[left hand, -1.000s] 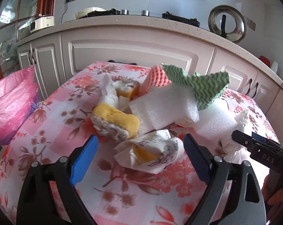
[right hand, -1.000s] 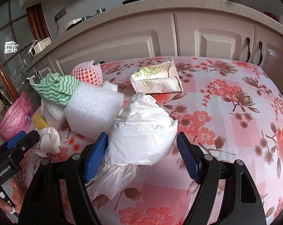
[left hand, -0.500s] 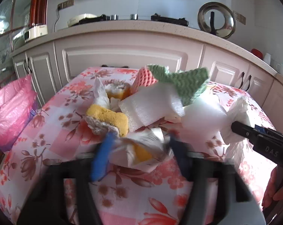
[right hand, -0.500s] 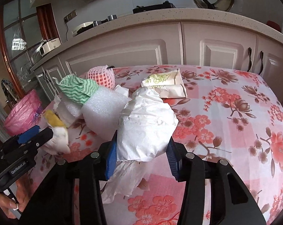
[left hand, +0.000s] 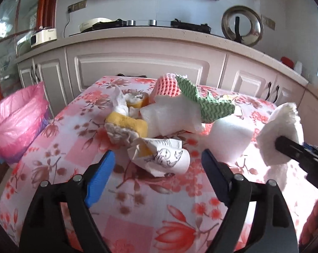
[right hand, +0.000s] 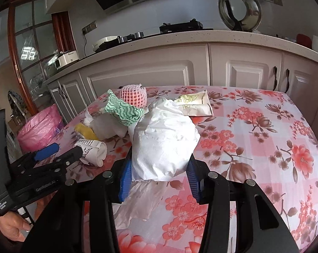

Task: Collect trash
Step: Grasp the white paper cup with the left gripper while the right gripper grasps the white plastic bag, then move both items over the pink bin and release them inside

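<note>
My right gripper (right hand: 159, 175) is shut on a big wad of white tissue paper (right hand: 163, 143), held above the floral table; it also shows in the left wrist view (left hand: 279, 130). My left gripper (left hand: 156, 168) is open, just short of a crumpled printed paper cup (left hand: 161, 156). Behind the cup lies a trash pile: yellow sponge (left hand: 127, 124), white foam pieces (left hand: 173, 116), green wavy cloth (left hand: 203, 103), pink foam net (left hand: 165, 84). The left gripper shows in the right wrist view (right hand: 51, 154) beside the cup (right hand: 93, 149).
A bin lined with a pink bag (left hand: 15, 124) stands off the table's left side, also in the right wrist view (right hand: 40, 126). A flat paper packet (right hand: 196, 105) lies at the table's back. Kitchen cabinets (left hand: 137, 67) run behind the table.
My right gripper closed on the tissue wad and lifted it. My left gripper closed toward the paper cup, then opened and pulled back; the cup stays on the table.
</note>
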`<state>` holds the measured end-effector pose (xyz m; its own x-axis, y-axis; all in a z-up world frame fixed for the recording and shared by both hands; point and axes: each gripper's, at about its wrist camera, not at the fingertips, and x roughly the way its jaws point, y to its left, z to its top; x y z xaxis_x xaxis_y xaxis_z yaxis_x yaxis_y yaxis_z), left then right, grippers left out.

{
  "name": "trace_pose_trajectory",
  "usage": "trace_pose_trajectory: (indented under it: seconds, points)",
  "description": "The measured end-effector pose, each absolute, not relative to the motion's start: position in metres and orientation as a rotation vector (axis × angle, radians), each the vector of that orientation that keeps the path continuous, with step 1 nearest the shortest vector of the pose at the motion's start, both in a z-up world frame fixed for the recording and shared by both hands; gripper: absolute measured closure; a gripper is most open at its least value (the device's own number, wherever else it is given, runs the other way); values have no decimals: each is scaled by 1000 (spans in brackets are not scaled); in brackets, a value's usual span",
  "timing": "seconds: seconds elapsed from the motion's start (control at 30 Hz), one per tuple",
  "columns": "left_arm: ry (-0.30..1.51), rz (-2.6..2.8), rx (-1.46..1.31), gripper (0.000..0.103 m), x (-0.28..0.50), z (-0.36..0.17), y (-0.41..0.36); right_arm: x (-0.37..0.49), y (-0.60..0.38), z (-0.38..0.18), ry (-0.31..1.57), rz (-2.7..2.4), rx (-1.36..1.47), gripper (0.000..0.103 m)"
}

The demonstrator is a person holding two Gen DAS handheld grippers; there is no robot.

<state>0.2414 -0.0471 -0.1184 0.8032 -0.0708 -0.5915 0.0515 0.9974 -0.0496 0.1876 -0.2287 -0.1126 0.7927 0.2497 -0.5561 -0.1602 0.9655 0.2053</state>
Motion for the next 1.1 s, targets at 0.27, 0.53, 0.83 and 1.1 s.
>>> trace_pose_trajectory:
  seconds: [0.27,0.53,0.83,1.1]
  points:
    - [694,-41,20,22,268,-138,-61,181,-231,-100,573,235,146,59]
    - [670,-57,25,36,263,-137,-54,183,-223,-103,582,260,146,59]
    - [509,-37,-5,36,206,-89,-24,173,-188,-94,560,309,93,59]
    - [462,35,-34,36,176,-65,19,166,-138,-83,540,390,32,59]
